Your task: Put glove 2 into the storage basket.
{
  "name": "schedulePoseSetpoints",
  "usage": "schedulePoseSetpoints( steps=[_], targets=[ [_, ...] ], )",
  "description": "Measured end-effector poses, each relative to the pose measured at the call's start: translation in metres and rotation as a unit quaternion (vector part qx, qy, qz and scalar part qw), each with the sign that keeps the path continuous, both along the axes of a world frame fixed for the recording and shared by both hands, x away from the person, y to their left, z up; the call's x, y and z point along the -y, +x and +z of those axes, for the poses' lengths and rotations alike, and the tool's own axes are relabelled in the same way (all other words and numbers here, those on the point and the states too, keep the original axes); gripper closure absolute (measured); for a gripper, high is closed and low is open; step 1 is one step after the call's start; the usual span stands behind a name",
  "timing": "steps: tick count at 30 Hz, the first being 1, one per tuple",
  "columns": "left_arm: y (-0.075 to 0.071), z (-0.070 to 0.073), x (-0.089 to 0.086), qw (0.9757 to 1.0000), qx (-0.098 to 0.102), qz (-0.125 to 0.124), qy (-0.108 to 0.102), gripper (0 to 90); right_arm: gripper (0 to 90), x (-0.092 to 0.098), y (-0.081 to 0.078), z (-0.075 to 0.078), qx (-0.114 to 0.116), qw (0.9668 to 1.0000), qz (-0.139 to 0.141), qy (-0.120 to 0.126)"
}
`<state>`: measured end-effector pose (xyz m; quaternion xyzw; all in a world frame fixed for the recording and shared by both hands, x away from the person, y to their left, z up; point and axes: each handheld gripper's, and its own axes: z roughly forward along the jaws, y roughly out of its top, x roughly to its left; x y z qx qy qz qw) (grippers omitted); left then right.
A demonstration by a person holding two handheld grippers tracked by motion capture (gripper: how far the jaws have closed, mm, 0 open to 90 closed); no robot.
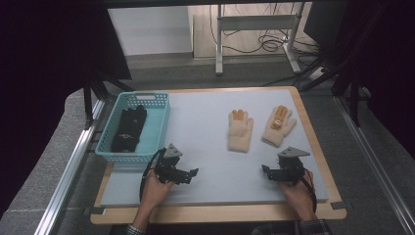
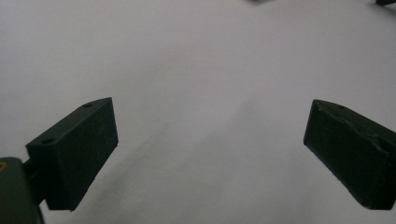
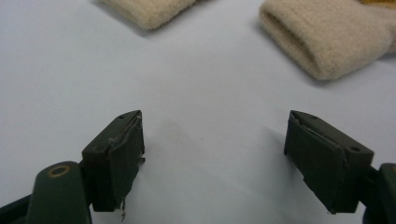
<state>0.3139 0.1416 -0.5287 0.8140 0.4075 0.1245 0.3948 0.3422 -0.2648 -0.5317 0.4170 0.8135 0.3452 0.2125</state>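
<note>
Gloves lie on the pale mat (image 1: pixel 205 161) ahead of both grippers: two cream ones side by side, each stretched long from cuff to fingertips. The left glove (image 1: pixel 240 130) runs almost straight away from the person, cuff toward the near edge of the mat, fingers pointing to the far edge. The right glove (image 1: pixel 278 126) is tilted, its cuff nearer and its fingers leaning off to the far right. Each has an orange patch near the fingers; no writing or label on them can be read.

In the right gripper view the two cuffs sit just beyond the jaw tips, the open end of the right glove (image 3: pixel 327 39) ahead and to the right, the other cuff (image 3: pixel 152 9) ahead and to the left, neither touched.

The right gripper (image 1: pixel 266 171), held in the right hand (image 1: pixel 298 193), has its jaws spread wide over bare mat and holds nothing. The left gripper (image 1: pixel 193 172), in the left hand (image 1: pixel 155 188), is likewise wide apart and empty, with only mat between its fingers (image 2: pixel 74 156). Behind and to the left of that gripper stands a turquoise basket (image 1: pixel 159 127) with dark gloves (image 1: pixel 128 128) lying in it, long axis running front to back.
</note>
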Motion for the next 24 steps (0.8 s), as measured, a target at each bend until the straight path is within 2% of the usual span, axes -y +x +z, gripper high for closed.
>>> schedulePoseSetpoints(
  steps=[7,11,13,24],
  targets=[
    [-0.004,-0.019,0.001,0.9994,-0.010,0.012,0.032,5.2,19.2,0.000,0.000,0.000,-0.001,1.0000,0.000,0.001],
    [-0.007,-0.019,0.001,0.9991,-0.005,0.017,0.038,5.4,18.2,0.000,0.000,0.000,-0.002,1.0000,0.001,0.002],
    [-0.008,-0.020,0.001,0.9984,-0.002,0.018,0.054,5.5,14.6,-0.001,0.001,0.000,-0.006,0.9999,0.008,-0.001],
    [-0.009,-0.021,0.001,0.9985,-0.003,0.021,0.051,4.9,13.2,-0.001,0.001,0.000,-0.009,0.9999,0.011,0.000]
  ],
)
